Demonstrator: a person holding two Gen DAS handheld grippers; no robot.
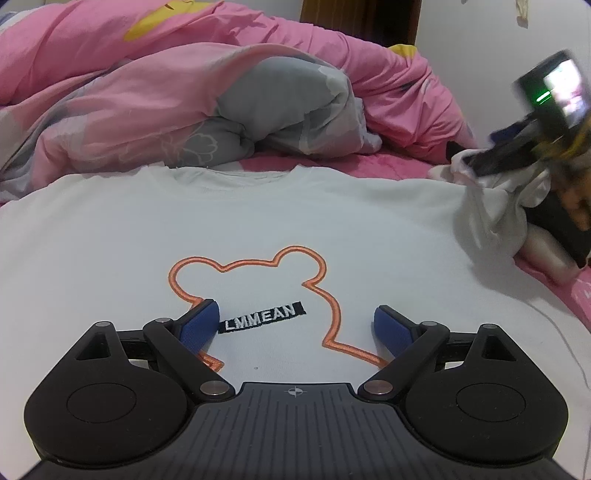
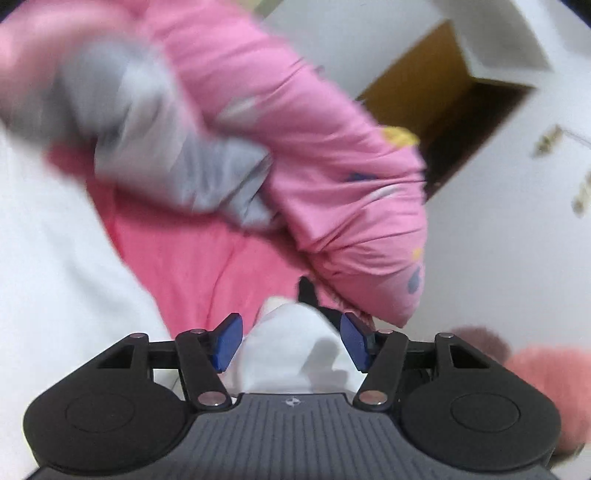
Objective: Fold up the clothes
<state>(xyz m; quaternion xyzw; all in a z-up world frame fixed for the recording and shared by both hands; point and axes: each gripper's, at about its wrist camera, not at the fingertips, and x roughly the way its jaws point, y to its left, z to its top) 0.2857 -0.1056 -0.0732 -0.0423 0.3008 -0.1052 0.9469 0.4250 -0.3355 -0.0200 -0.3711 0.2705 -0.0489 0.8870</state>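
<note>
A white sweatshirt (image 1: 258,221) lies flat and face up on the bed, with an orange bear outline (image 1: 314,258) and a black LMMEAN label (image 1: 264,318) on the chest. My left gripper (image 1: 295,321) hovers over that chest, open, with nothing between its blue pads (image 1: 199,325). The shirt's right sleeve (image 1: 495,210) is bunched up at the garment's right edge, and the right gripper (image 1: 491,166) sits blurred on top of it. In the right wrist view the sleeve cloth (image 2: 295,343) lies loosely between the parted jaws of my right gripper (image 2: 291,338), which is open. The shirt body (image 2: 55,258) fills the left side.
A crumpled pink and grey duvet (image 1: 184,92) is piled behind the collar. The pink sheet (image 1: 369,166) shows beyond the shirt. A brown door (image 1: 358,18) and white wall stand behind. A fluffy pink thing (image 2: 546,376) lies at the right, and a hand (image 1: 576,206) holds the right gripper.
</note>
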